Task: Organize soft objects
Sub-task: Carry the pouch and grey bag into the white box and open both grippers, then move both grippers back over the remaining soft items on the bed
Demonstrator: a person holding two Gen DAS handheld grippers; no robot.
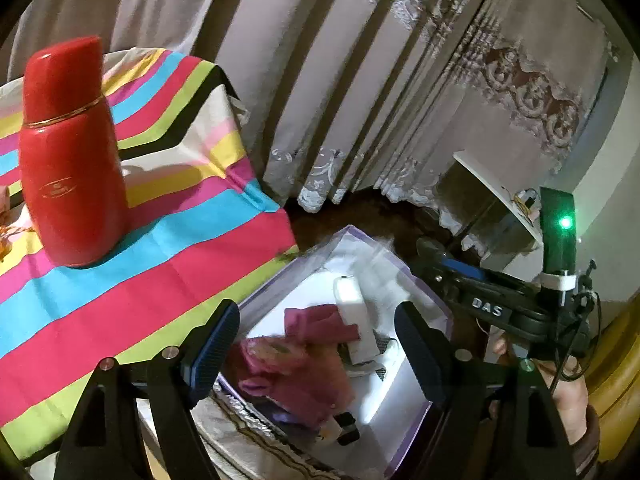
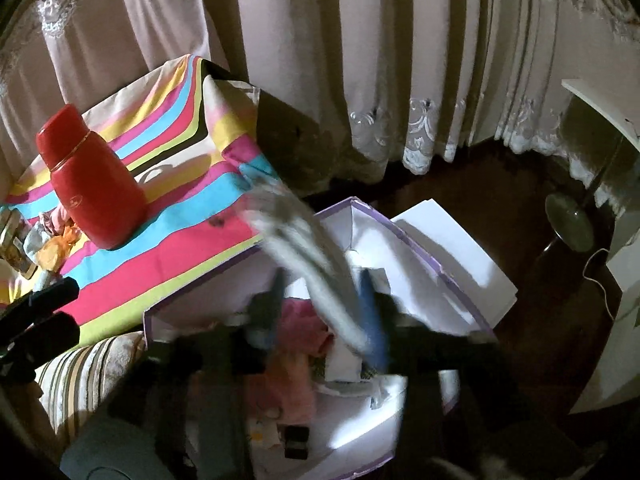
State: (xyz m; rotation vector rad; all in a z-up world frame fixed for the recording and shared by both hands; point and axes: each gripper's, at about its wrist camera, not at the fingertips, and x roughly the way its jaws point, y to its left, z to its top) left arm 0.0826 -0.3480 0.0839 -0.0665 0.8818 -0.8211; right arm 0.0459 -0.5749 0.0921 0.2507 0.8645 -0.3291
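Risk of missing the box (image 2: 416, 240) at six o'clock: right claw (image 2: 320, 312) parted, pale sock (image 2: 304, 248) loose between its fingers, may catch the rim or fall at twelve o'clock; left claw (image 1: 316, 344) wide, holding nothing.

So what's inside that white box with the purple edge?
The box holds pink cloth items and a white item; whatever lies beneath them is hidden.

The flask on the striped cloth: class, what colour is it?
Red, with a thin gold band; flask shows best in the left wrist view.
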